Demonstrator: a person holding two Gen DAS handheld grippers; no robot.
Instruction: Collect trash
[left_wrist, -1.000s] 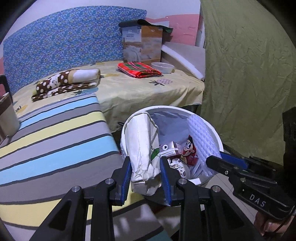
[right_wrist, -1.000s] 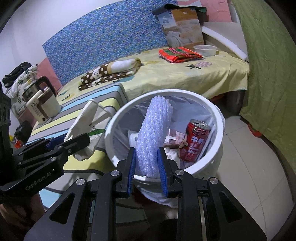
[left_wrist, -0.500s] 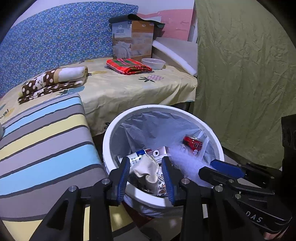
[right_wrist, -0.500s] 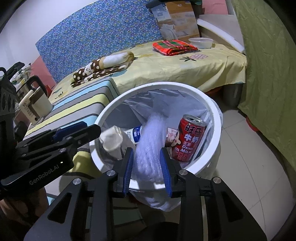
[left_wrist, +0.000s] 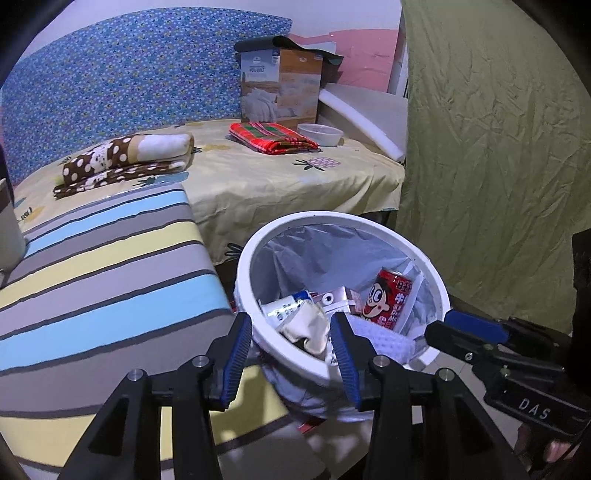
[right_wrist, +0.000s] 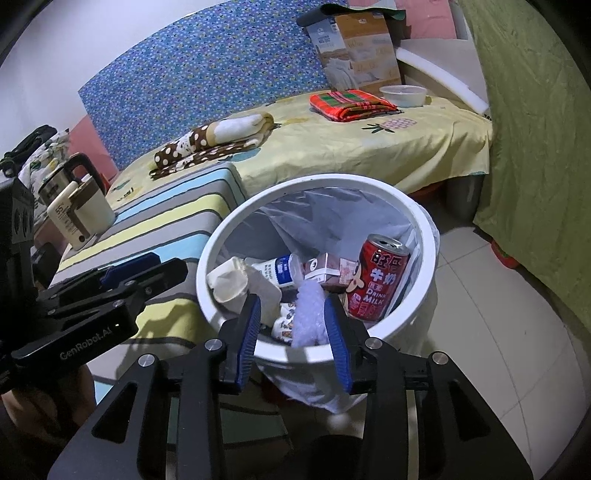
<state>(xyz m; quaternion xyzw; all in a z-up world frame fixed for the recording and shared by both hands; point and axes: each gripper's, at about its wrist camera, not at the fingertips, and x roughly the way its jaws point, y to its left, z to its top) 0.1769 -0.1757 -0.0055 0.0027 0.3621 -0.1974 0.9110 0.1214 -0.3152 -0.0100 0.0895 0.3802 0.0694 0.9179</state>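
Dim indoor light, fisheye-warped edges

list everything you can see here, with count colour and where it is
bin: 1, white, lined with a bag, on the floor beside the striped surface
milk can: 1, red, upright in the bin
foam wrap: 1, white, in the bin
crumpled bag: 1, cream, in the bin
bottle: 1, white with blue label, in the bin
small carton: 1, brown, in the bin
folded cloth: 1, red plaid, on the bed
bowl: 1, white, on the bed
spotted blanket: 1, brown and white, on the bed
box: 1, tan, at the bed's head
kettle: 1, cream, on the striped surface
left claw: blue pads, opening, clear of the crumpled bag
right claw: blue pads, opening, clear of the foam wrap
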